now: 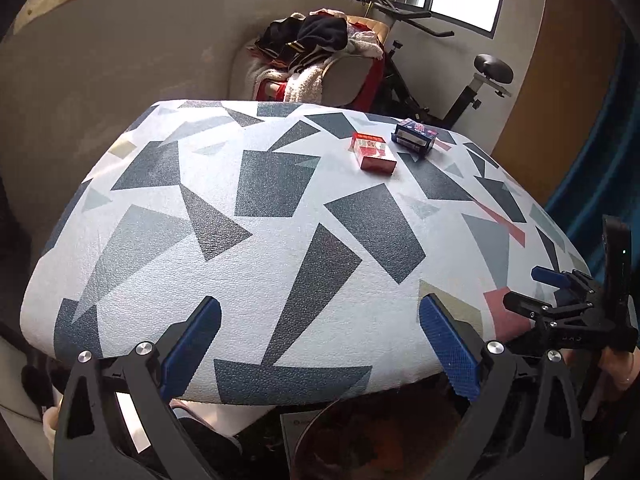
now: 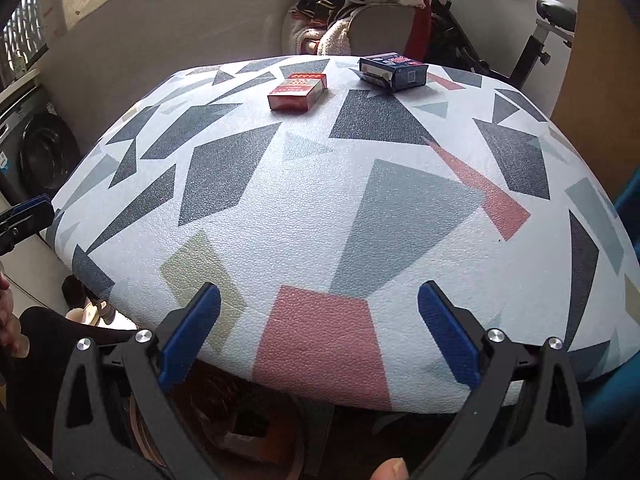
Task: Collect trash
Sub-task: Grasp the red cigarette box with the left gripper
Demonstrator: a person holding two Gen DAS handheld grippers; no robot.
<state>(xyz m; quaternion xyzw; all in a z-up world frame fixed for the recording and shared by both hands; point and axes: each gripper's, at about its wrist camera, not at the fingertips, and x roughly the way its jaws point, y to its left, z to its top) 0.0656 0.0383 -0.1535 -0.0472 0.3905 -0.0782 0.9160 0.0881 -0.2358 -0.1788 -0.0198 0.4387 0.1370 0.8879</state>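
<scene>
We are holding the left gripper [image 1: 320,344] and right gripper [image 2: 319,330] wide apart and empty at the table's [image 2: 304,216] near edge; the red box [image 2: 297,91] and blue box [image 2: 394,71] are lying at its far side.

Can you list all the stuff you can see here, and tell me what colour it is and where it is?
table: one, white with grey, navy and pink shapes, in the middle
red box: one, red, far side of the table
blue box: one, dark blue, just right of the red box, far edge
pile of clothes: one, black, white and red, on a chair behind the table
exercise bike: one, black, back right
left gripper: one, black with blue pads, jaws open, near edge
right gripper: one, black with blue pads, jaws open, near edge
</scene>
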